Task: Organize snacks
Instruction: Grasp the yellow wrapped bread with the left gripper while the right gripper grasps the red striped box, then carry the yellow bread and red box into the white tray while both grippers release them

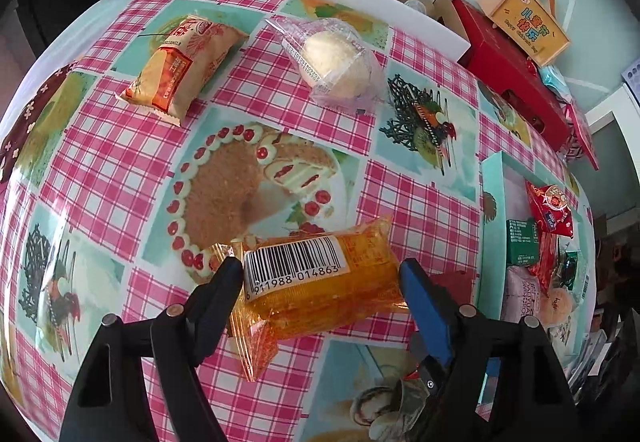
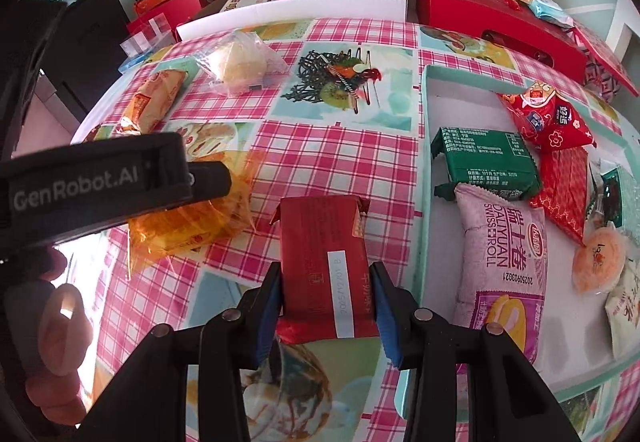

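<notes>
**A:** Why is each gripper grabbing a different snack at once?

**B:** Looks like a two-at-a-time run into the tray (image 2: pixel 426 109). The right gripper (image 2: pixel 326 300) is pinching the red pack (image 2: pixel 320 262) across its narrow sides, pads flat on both edges, with the tray at its 3 o'clock. My guess is it goes in there next. The left gripper (image 1: pixel 320 274) straddles the orange pack (image 1: pixel 320 282), barcode up. Its fingers sit at both ends of the pack and seem to touch it, but I wouldn't call it squeezed yet.

**A:** So the orange one is on the table?

**B:** Looks like it. It's lying on the checked cloth (image 1: pixel 420 209), with the tray off at 3 o'clock in the left view.

**A:** Counts?

**B:** Loose on the cloth: two. There's a bun pack (image 1: pixel 184 65) at 11 o'clock and a clear-wrapped ball (image 1: pixel 332 61) at 12. Add one in each gripper and that's four outside. Inside the tray I count a green pack (image 2: pixel 484 157), a Swiss roll bag (image 2: pixel 504 242), and two red ones. There are a few more at the right edge, too cut off to count.
</notes>
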Demonstrator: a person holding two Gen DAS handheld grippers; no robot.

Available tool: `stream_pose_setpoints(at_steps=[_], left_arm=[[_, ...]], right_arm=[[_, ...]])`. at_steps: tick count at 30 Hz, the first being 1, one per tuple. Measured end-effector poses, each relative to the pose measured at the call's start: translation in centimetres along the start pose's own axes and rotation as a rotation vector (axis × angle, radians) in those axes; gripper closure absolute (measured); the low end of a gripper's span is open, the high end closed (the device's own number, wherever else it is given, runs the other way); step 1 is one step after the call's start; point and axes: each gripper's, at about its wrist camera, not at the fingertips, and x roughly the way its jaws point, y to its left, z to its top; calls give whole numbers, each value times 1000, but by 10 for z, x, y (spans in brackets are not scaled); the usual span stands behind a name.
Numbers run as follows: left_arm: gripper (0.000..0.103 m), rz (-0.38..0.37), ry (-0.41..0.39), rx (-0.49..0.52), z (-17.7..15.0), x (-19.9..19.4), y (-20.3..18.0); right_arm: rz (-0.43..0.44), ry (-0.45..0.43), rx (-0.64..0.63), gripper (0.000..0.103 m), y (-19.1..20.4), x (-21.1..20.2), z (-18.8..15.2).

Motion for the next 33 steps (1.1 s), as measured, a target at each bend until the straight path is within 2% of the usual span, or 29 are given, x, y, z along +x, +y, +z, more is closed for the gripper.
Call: stream_pose_setpoints(at_steps=[11, 23, 33], left_arm=[[27, 51, -18, -31, -1, -9, 1], [27, 52, -72, -32, 0, -30, -6], [27, 31, -141, -33, 0, -54, -12]], right_arm=[[6, -20, 7, 61, -2, -8, 0], [50, -47, 32, 61, -6, -20, -2], [63, -155, 49, 61, -6, -54, 1]])
